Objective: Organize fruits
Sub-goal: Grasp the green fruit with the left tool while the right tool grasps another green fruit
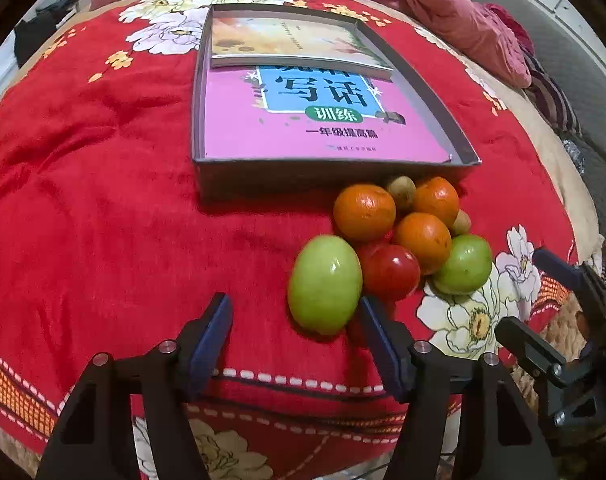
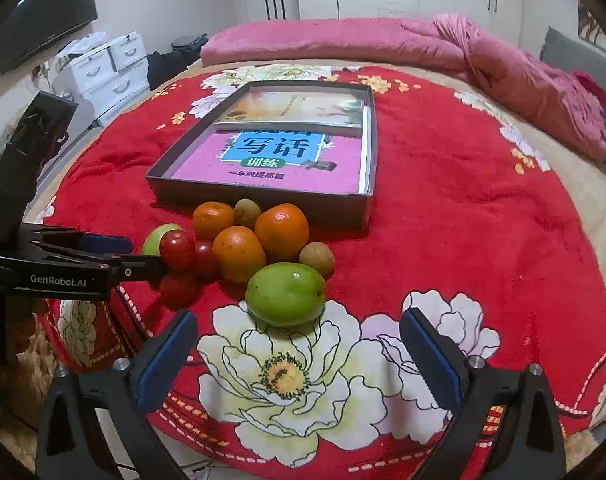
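Note:
A heap of fruit lies on the red flowered blanket (image 1: pixel 103 200) in front of a grey box (image 1: pixel 323 172): three oranges (image 1: pixel 364 212), red tomatoes (image 1: pixel 389 272), two small brown fruits (image 1: pixel 401 192) and two green fruits. My left gripper (image 1: pixel 295 320) is open around the near end of one green fruit (image 1: pixel 325 284), which lies close to the right finger, apart from the left. My right gripper (image 2: pixel 299 344) stands open just short of the other green fruit (image 2: pixel 285 294). In the right wrist view the left gripper (image 2: pixel 147 256) comes in from the left at the tomatoes (image 2: pixel 177 250).
The grey box (image 2: pixel 263 198) holds two books, a pink one (image 2: pixel 271 164) in front. A pink quilt (image 2: pixel 383 40) lies along the far side of the bed. White drawers (image 2: pixel 111 68) and a dark screen (image 2: pixel 43 16) stand beyond the left edge.

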A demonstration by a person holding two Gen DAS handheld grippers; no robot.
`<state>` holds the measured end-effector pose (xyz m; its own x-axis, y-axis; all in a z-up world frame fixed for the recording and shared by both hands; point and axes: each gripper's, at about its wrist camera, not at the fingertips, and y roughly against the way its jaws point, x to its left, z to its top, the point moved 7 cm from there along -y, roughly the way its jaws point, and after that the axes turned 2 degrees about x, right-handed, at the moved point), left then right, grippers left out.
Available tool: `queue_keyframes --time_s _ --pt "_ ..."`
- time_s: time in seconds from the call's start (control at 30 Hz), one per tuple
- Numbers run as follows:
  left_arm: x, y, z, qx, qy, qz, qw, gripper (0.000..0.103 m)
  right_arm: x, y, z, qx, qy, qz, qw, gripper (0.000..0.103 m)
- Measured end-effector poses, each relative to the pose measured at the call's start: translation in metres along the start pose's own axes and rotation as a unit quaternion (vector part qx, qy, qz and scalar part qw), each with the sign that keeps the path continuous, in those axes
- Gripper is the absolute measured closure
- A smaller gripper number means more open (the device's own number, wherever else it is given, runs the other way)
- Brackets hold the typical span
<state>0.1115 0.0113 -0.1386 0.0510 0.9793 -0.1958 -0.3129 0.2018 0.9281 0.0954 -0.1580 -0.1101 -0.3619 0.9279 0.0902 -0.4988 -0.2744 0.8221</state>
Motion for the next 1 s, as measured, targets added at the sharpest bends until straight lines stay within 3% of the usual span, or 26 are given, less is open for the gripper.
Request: queue_keyframes --time_s 0.4,0.53,0.73,1.0 --pt "-0.002 -0.013 0.015 0.002 0.000 -0.021 0.9998 0.040 -0.001 -0.032 0.001 0.033 -0.015 0.020 0.999 0.038" --pt "-0.010 -0.014 0.014 0.009 -0.006 -0.046 0.9989 0.063 0.005 -0.040 0.000 0.036 -0.007 0.025 0.999 0.049" --pt "-0.007 -0.017 0.014 0.015 0.011 -0.067 0.9976 0.063 0.005 -0.043 -0.001 0.036 -0.012 0.035 0.999 0.049" --pt "-0.010 -0.012 0.014 0.010 0.005 -0.058 0.9983 0.063 0.004 -0.044 0.002 0.036 -0.018 0.040 0.998 0.049"
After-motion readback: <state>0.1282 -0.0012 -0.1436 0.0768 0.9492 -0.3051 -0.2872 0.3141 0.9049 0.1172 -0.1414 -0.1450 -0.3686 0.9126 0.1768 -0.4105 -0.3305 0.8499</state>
